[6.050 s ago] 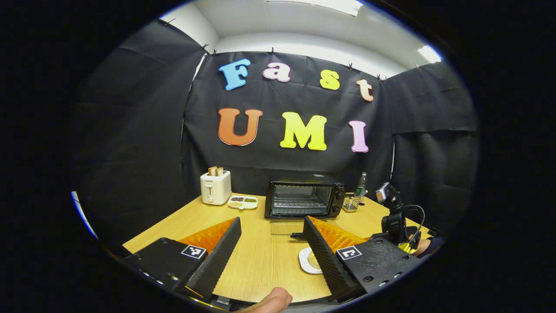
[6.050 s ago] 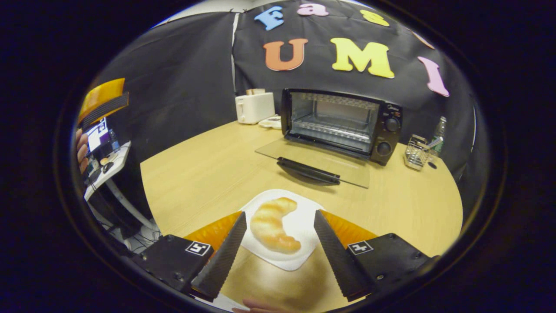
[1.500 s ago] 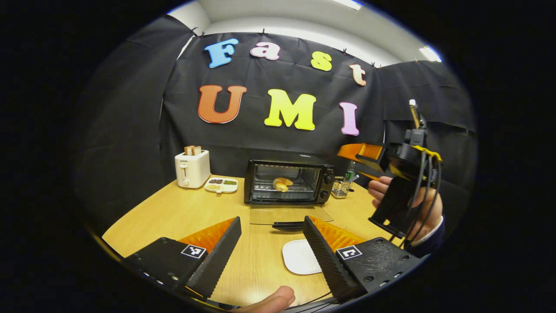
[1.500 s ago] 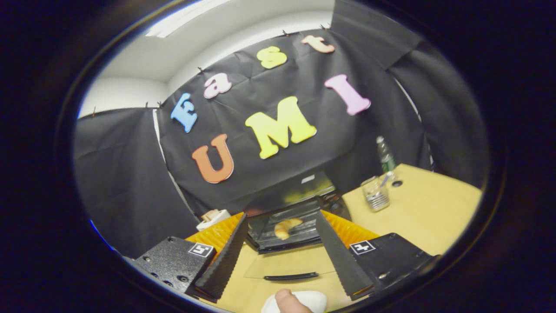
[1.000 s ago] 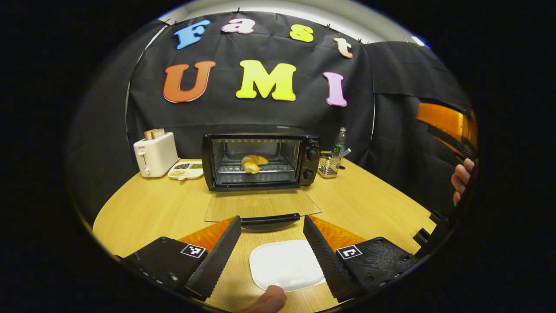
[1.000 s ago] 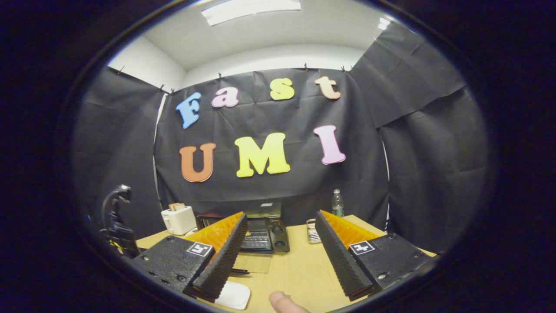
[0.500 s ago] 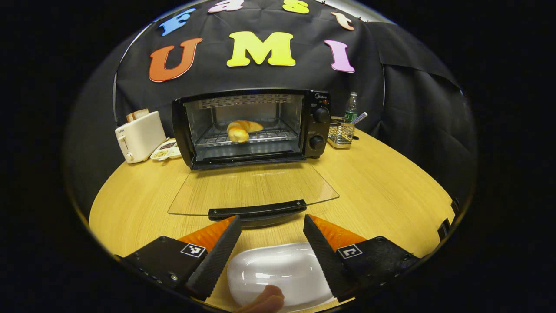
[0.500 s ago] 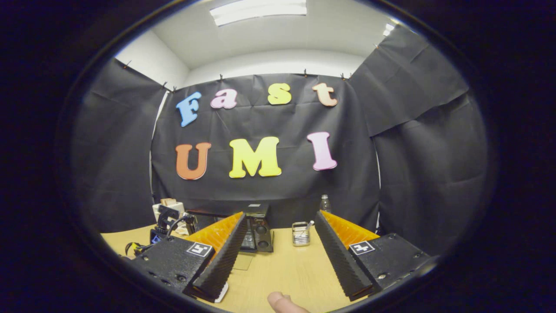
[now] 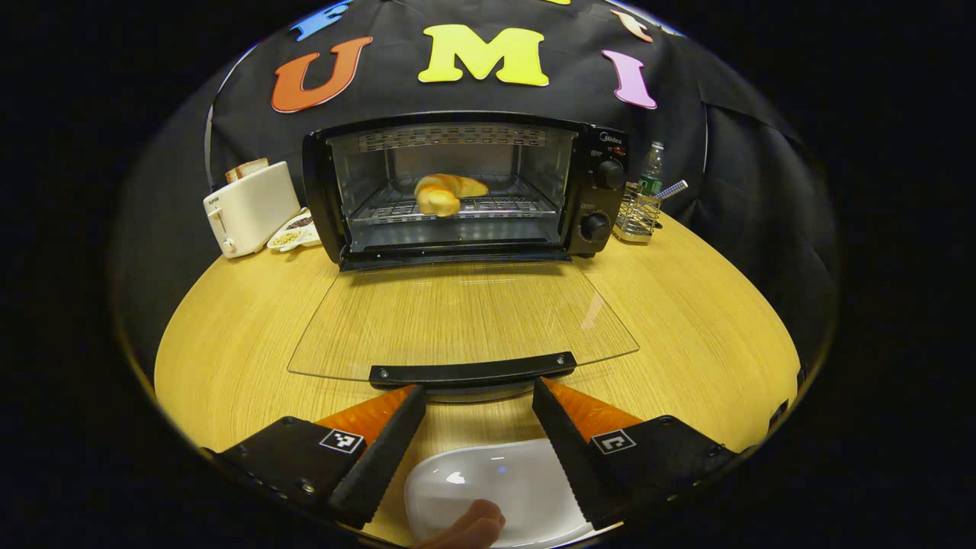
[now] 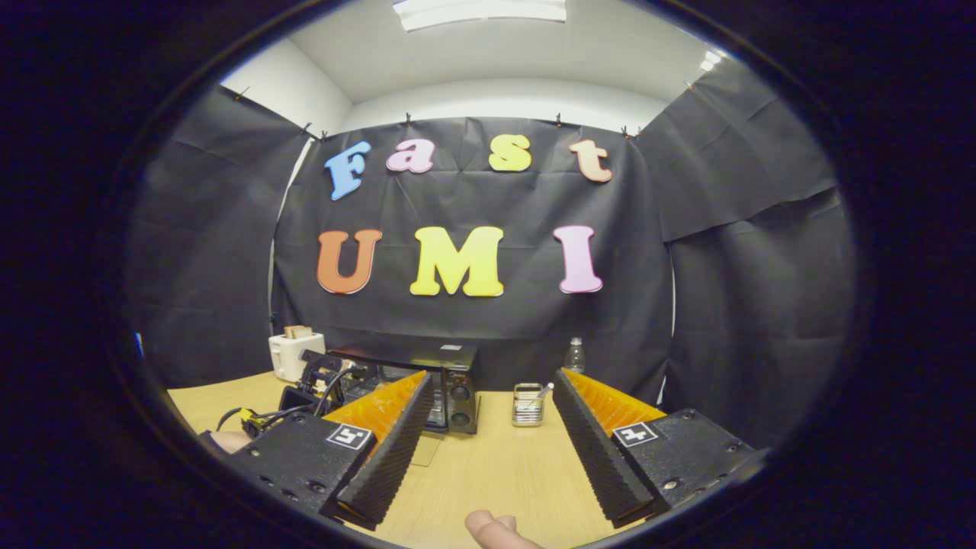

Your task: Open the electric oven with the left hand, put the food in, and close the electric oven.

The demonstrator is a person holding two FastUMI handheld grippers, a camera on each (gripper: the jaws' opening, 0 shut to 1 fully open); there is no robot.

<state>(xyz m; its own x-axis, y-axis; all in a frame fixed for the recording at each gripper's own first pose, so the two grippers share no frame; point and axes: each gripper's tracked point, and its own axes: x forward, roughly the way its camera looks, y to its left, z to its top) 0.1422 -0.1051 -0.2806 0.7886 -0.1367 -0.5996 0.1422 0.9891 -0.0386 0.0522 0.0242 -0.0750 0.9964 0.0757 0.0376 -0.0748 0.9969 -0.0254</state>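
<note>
Croissant [image 9: 444,194] sitting on the oven [image 9: 465,187] rack already, door [image 9: 462,320] hanging wide open. Left gripper [image 9: 476,396] hovering spread and empty by the handle [image 9: 473,373], right gripper [image 10: 492,412] idling spread too. Just needing closing now.

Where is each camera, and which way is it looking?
Left gripper view: rides on the left gripper, low over the round wooden table, facing the open black electric oven with the golden croissant inside; its two fingers and a fingertip show.
Right gripper view: rides on the right gripper, held level, facing the booth wall; its fingers and a fingertip show.
Both share: oven, white toaster, wire basket, bottle.
</note>
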